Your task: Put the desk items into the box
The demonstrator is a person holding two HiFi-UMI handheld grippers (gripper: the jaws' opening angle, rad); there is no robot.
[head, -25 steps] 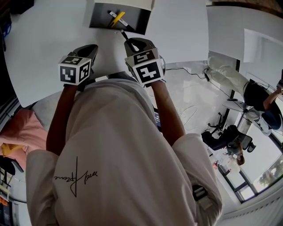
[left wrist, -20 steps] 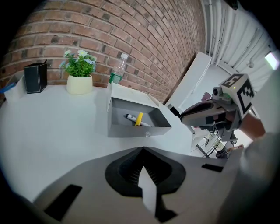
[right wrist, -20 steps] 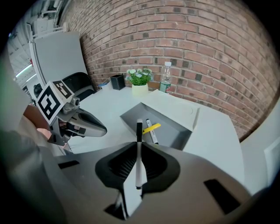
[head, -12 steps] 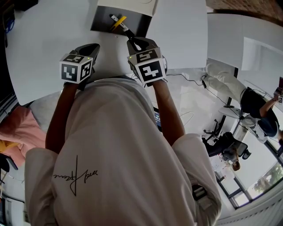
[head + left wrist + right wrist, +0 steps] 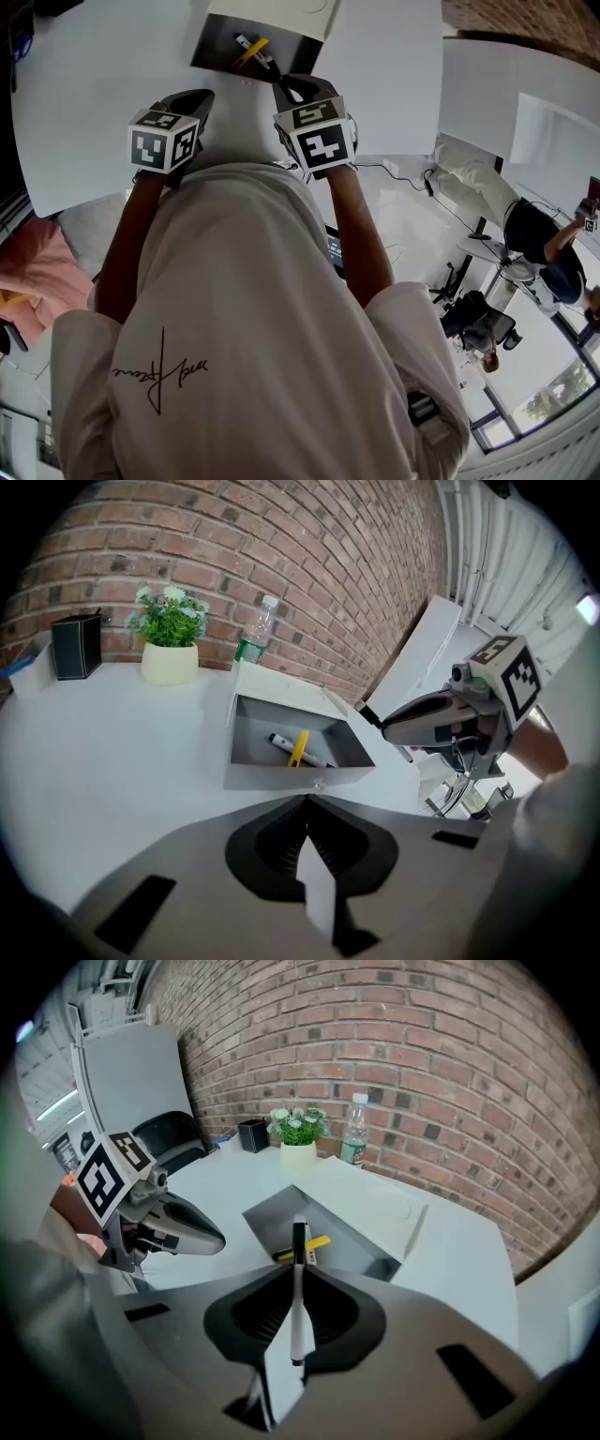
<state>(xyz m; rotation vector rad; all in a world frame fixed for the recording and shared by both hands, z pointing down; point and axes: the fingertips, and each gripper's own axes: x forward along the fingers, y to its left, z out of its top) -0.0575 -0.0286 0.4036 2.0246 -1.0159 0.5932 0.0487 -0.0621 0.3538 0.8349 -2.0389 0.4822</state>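
Jaws of the right gripper [image 5: 298, 1274] are squeezed tight on a white marker [image 5: 298, 1309] with a black cap. The marker points ahead, and its cap end reaches over the near edge of the box [image 5: 281, 778].

In front of the box's left corner, the left gripper [image 5: 307, 803] has its jaws pressed together with nothing between them.

The grey box sits open on the white table [image 5: 112, 733]. Inside it lie a black and white pen [image 5: 281, 743] and a small yellow thing [image 5: 298, 749], which lies across the pen.

Behind the box stands a clear bottle [image 5: 253, 635]. Further to the box's left are a plant in a pale pot [image 5: 169, 635] and a black holder [image 5: 75, 647]. Behind them all is a brick wall [image 5: 309, 564].
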